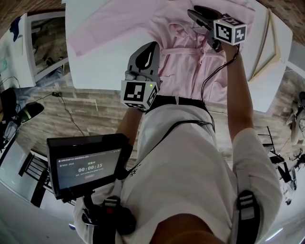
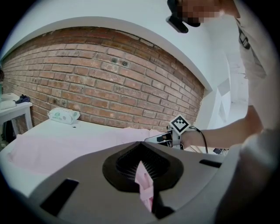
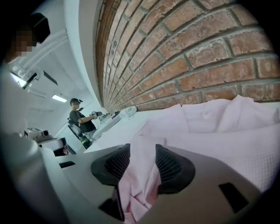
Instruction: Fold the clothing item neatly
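Note:
A pale pink shirt (image 1: pixel 190 57) lies spread on the white table (image 1: pixel 95 62), its hem toward me. My left gripper (image 1: pixel 153 47) is at the shirt's near left edge, shut on a fold of the pink cloth (image 2: pixel 146 186), which sticks out from between its closed pads. My right gripper (image 1: pixel 196 13) reaches over the shirt's upper middle. In the right gripper view its jaws stand apart, with a loose bunch of pink fabric (image 3: pixel 140 175) lying between the pads. The collar (image 3: pixel 218 113) shows just beyond. The left gripper view also catches the right gripper (image 2: pixel 168 138).
A pack of wet wipes (image 2: pixel 63 115) sits at the table's far end by the brick wall. A screen with a timer (image 1: pixel 88 164) hangs at my waist. A pale wooden frame (image 1: pixel 267 43) lies at the table's right. A person (image 3: pixel 81 118) stands far off.

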A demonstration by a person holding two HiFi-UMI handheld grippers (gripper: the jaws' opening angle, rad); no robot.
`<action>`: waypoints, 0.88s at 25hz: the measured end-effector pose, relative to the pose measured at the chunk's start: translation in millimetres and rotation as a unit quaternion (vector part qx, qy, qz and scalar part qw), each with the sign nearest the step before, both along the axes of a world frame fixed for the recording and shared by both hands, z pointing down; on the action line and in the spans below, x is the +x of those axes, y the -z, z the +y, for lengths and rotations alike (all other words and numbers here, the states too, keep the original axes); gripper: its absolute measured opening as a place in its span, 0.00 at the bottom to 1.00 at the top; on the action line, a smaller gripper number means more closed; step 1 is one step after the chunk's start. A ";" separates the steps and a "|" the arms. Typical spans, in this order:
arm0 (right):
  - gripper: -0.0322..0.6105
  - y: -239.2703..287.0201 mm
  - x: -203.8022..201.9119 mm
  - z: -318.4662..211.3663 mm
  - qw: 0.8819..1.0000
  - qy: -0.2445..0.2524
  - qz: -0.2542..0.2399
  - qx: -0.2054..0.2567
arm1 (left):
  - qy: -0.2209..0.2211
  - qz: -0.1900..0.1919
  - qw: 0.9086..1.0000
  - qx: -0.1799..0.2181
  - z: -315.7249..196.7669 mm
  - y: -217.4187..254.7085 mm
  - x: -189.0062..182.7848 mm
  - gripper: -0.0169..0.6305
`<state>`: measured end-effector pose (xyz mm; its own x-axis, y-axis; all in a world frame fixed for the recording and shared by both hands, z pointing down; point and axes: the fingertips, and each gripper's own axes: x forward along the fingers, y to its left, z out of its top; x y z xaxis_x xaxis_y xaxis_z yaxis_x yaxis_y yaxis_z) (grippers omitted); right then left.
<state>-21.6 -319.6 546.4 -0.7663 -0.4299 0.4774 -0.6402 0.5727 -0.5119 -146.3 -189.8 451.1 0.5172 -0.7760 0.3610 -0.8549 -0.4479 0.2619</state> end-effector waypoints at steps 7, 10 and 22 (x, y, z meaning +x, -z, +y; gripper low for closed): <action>0.36 -16.2 -8.2 -2.1 0.998 0.035 0.053 -0.018 | -0.002 0.003 1.000 -0.002 -9.1 6.1 11.3 0.01; 0.36 -14.0 -22.1 11.8 0.995 0.077 0.070 -0.004 | -0.003 0.001 1.000 -0.005 -8.7 4.1 10.5 0.01; 0.36 0.7 -77.8 84.8 0.972 0.215 0.068 0.066 | -0.016 -0.002 1.000 0.001 -17.1 2.7 14.3 0.01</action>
<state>-99.4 -234.8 545.7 -0.8229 -0.1476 0.5487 -0.3827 0.8577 -0.3433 -132.0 -206.9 448.4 0.5404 -0.7602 0.3608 -0.8411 -0.4758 0.2572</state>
